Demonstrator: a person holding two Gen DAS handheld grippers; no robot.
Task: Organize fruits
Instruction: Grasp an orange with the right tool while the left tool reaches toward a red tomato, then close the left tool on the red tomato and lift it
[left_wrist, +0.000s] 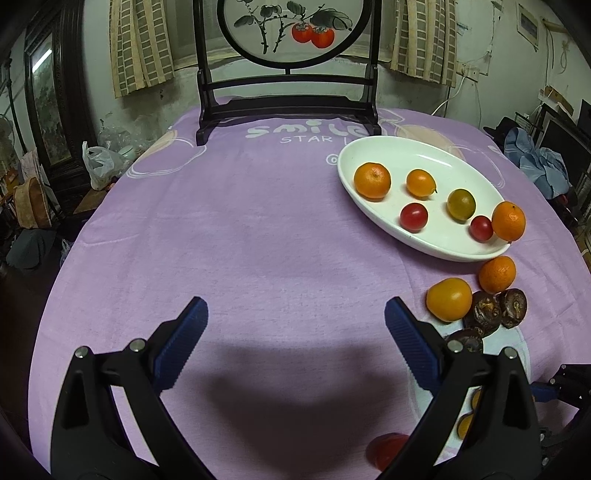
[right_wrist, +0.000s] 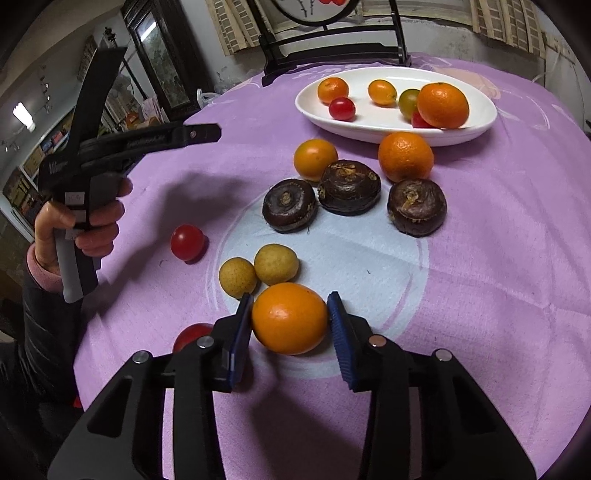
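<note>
Clamped in the right gripper (right_wrist: 290, 314): the nearest orange (right_wrist: 290, 318), dead centre between the jaws, blue pads (right_wrist: 242, 332) meeting its left and right flanks. Nothing left to reach for, by the look of it; only to lift and carry forward and a little right, toward the white oval dish (right_wrist: 369, 131) at the far side of the worktop (right_wrist: 498, 258). Standing in that path: 3 dark brown water chestnuts (right_wrist: 349, 186) and 2 loose oranges (right_wrist: 405, 157), so probably calls for height before travel.

Near-round, no real long axis. Glossy, finely pitted peel with a bright highlight on top; likely firm, and likely to roll on the dish's slope. Apparently resting on the pale blue printed circle of the cloth, just beside 2 small tan longans (right_wrist: 258, 271).

Left gripper (left_wrist: 295, 310) released: jaws wide, nothing between, over bare purple cloth well off to the left. Clearly the right hand's job. Already in the dish: 6 fruits.
</note>
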